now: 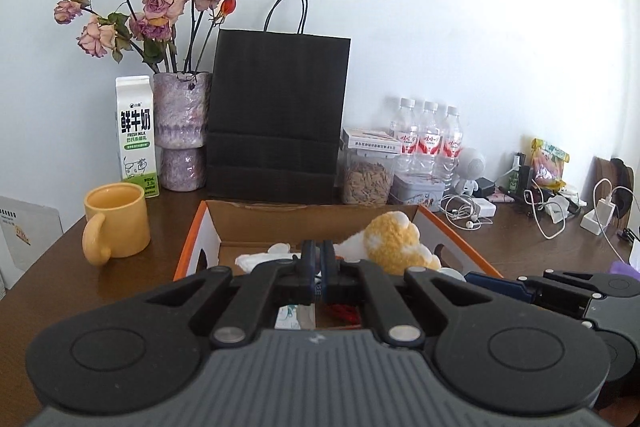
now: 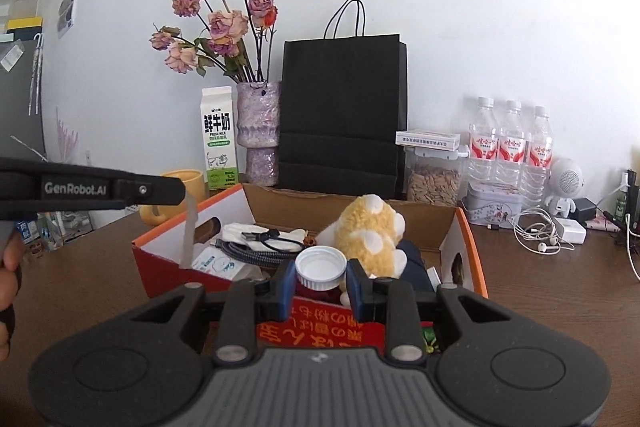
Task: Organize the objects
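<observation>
A brown wooden table (image 1: 120, 279) carries everything, and at its centre sits an orange-edged cardboard box (image 2: 460, 227) holding a yellow-and-white plush toy (image 2: 372, 231), coiled cables (image 2: 256, 247) and small packets. Behind the box, at twelve o'clock, stands a black paper bag (image 1: 276, 115); at eleven o'clock a purple vase of dried roses (image 1: 182, 131) and a milk carton (image 1: 136, 135); at one to two o'clock three water bottles (image 2: 510, 147) and a jar of seeds (image 2: 434, 175).

Only the left wrist view shows the whole yellow mug (image 1: 116, 223) at nine o'clock and the charger clutter (image 1: 560, 195) at three o'clock. Only the right wrist view shows the box's contents clearly, plus a hand (image 2: 8, 267) at nine o'clock.

The right gripper (image 2: 321, 277) hangs over the box, clamped on a white-capped bottle (image 2: 320, 267) just under its cap. The left gripper (image 1: 318, 263) has its jaws pressed together; from the side, a thin grey strip (image 2: 190, 235) hangs from its tip down into the box.
</observation>
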Available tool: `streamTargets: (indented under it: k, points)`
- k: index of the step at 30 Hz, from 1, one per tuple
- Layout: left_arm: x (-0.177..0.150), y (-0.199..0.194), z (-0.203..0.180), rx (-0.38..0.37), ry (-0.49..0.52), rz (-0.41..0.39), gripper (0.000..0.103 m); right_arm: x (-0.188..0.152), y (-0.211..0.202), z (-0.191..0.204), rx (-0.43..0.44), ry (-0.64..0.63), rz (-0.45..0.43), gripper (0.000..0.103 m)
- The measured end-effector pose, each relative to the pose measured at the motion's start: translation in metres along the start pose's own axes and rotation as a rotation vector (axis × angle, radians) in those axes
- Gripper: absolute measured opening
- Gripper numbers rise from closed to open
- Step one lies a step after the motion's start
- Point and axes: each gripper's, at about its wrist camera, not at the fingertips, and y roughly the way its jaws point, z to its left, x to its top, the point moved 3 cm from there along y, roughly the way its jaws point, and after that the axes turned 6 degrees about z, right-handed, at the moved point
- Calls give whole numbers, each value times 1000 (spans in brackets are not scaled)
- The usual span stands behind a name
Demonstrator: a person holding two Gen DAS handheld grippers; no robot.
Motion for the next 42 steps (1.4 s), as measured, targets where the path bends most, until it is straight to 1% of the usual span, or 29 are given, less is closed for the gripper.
streamTargets:
  k: [6, 11, 15, 19, 20, 21, 22, 23, 24, 25, 26, 27, 28, 30, 36, 42]
  points:
    - [15, 26, 5, -15, -9, 2, 3, 28, 22, 5, -7, -20, -18, 26]
    - [23, 48, 7, -30, -10, -1, 3, 41, 48, 4, 7, -7, -17, 26]
    - [24, 65, 13, -33, -18, 9, 3, 43, 66, 5, 15, -19, 2, 26]
    - [18, 80, 19, -23, -20, 49, 4, 38, 80, 5, 11, -33, 35, 26]
    - [17, 83, 21, -18, -17, 62, 5, 36, 82, 5, 6, -37, 42, 27]
    - [15, 85, 21, -9, -11, 66, 6, 34, 83, 5, 1, -38, 49, 31]
    - [14, 85, 22, 2, -2, 64, 9, 32, 84, 5, -5, -40, 54, 41]
    - [13, 84, 23, 14, 9, 61, 23, 31, 83, 5, -11, -40, 55, 49]
    - [13, 84, 24, 24, 15, 58, 38, 30, 82, 4, -14, -40, 51, 66]
    - [12, 82, 26, 42, 15, 49, 77, 29, 80, 4, -17, -40, 43, 82]
    - [12, 78, 28, 62, 16, 26, 103, 29, 79, 4, -31, -42, 38, 97]
    - [12, 73, 29, 92, 20, -10, 103, 30, 77, 4, -51, -48, 33, 103]
    - [13, 69, 29, 119, 28, -30, 103, 29, 76, 4, -68, -54, 28, 103]
    - [14, 65, 30, 147, 35, -25, 103, 30, 74, 3, -98, -54, 32, 103]
    - [8, 44, 30, 160, 22, 10, 103, 25, 49, -4, -107, -24, 32, 103]
    - [-10, 11, 27, 136, 18, 79, 103, 12, 2, -7, -81, 15, 45, 103]
